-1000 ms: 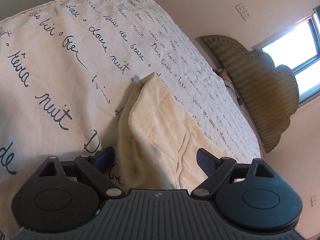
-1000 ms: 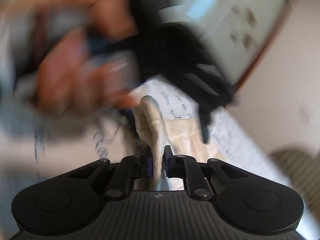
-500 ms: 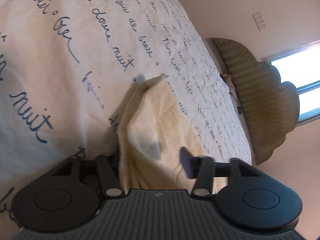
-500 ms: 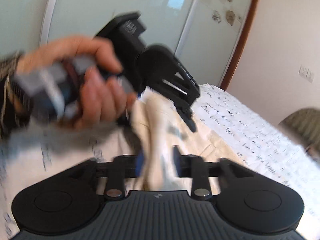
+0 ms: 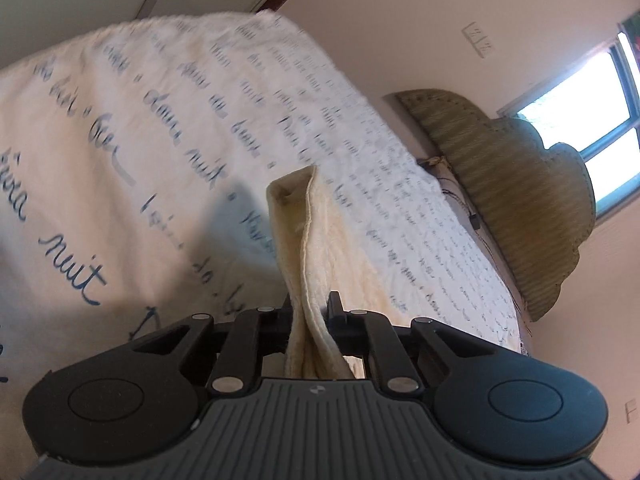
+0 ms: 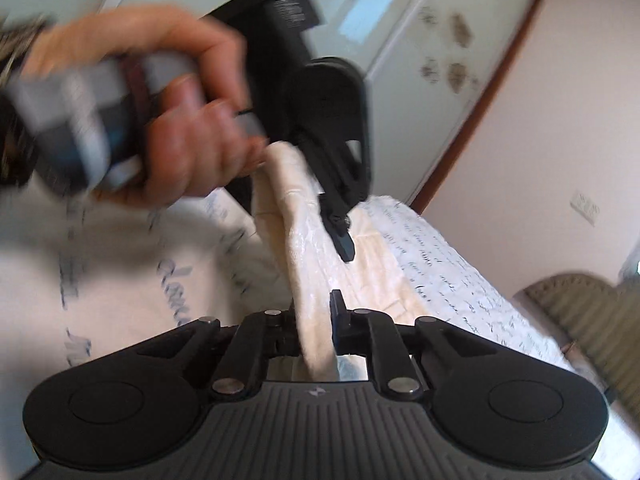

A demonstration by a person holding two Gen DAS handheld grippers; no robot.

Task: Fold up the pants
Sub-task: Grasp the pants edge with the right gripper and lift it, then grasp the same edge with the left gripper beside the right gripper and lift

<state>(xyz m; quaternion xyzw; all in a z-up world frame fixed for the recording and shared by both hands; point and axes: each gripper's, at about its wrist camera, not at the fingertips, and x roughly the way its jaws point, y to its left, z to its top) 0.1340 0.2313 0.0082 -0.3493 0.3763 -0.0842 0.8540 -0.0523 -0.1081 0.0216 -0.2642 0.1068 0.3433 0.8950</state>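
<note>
Bedspread (image 5: 160,140) under tool-pinched pants (image 5: 316,240)

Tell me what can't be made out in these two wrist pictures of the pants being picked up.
- Pants: lower part hidden behind the left gripper body, left wrist view.
- Bedspread writing: blurred, unreadable.
- Hand holding the other gripper: motion-blurred, right wrist view.
- Pants' full shape: hidden behind the right gripper.
</note>
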